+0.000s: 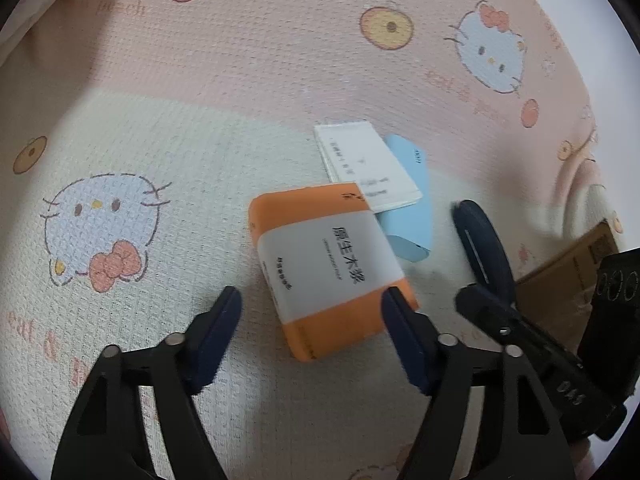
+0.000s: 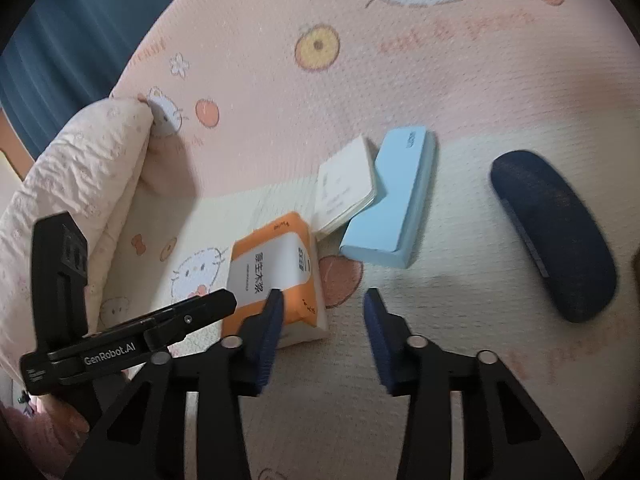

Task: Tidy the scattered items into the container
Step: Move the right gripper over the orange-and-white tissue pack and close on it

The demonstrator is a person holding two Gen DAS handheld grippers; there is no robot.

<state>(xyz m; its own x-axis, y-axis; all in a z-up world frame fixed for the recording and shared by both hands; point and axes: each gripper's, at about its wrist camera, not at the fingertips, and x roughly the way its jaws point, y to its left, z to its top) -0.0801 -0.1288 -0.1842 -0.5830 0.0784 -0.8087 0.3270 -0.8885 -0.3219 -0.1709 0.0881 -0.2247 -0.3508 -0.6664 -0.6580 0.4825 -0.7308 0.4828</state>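
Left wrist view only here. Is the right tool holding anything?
Observer: No. The right tool is open, nothing gripped, fingers apart above the mat.
Operator: Dark case is half hidden for me. Clear?
Observer: Yes. The dark case lies whole on the mat, apart from the blue box.
Operator: Blue box shape?
Observer: Long and flat, a stepped flap on top; the white pad leans on one edge.

Each camera rode on a gripper and looked steeply down along its fingers at the mat (image 1: 168, 128), from close above. Both views shared the orange pack (image 1: 320, 256) (image 2: 272, 268), white pad (image 1: 368, 164) (image 2: 344, 184), blue box (image 1: 412, 216) (image 2: 396, 204) and dark case (image 1: 480, 244) (image 2: 556, 232) (seen from opposite sides).
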